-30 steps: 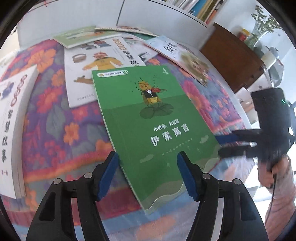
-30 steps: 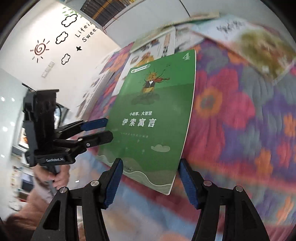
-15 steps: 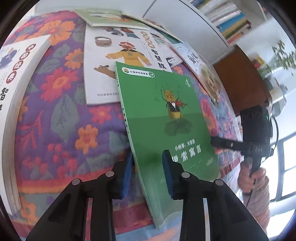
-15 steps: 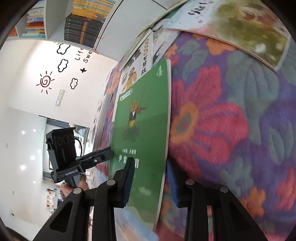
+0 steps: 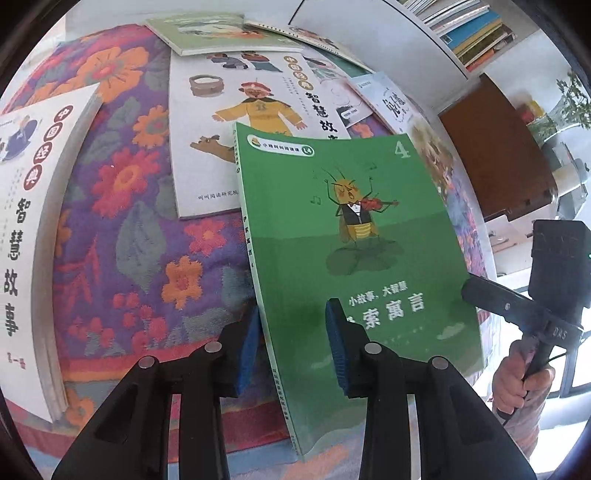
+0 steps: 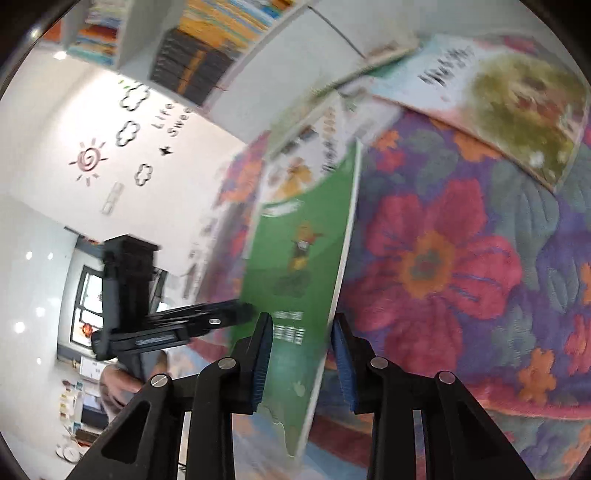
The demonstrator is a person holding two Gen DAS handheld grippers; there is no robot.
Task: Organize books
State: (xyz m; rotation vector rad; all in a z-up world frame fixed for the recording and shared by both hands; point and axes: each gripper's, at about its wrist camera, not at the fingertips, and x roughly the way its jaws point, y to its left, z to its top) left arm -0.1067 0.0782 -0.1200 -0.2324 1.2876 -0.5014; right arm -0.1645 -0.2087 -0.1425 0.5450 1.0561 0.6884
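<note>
I have the green book [image 5: 354,258] held up off the flowery cloth [image 5: 122,236] with both grippers. My left gripper [image 5: 291,347] is closed on the book's near corner by the spine: one blue pad is on the cover and the other is under it. My right gripper [image 6: 301,354] is closed on the other long edge, the side where the pages open, with the book's near end between its pads. So the book hangs between my two hands, and each hand is at one near corner. Its long side runs away from me, toward the other books and the bookshelf [image 5: 469,33] at the back. The cover bends a little, so I think it is soft and floppy.

The far end of the green book sits over the white picture book [image 5: 236,122], and I cannot tell if they touch. More books lie just behind. A big white book [image 5: 33,221] lies to the left, well apart. The cloth between them is bare, so I think there is room to swing left. The right side ends close by.
</note>
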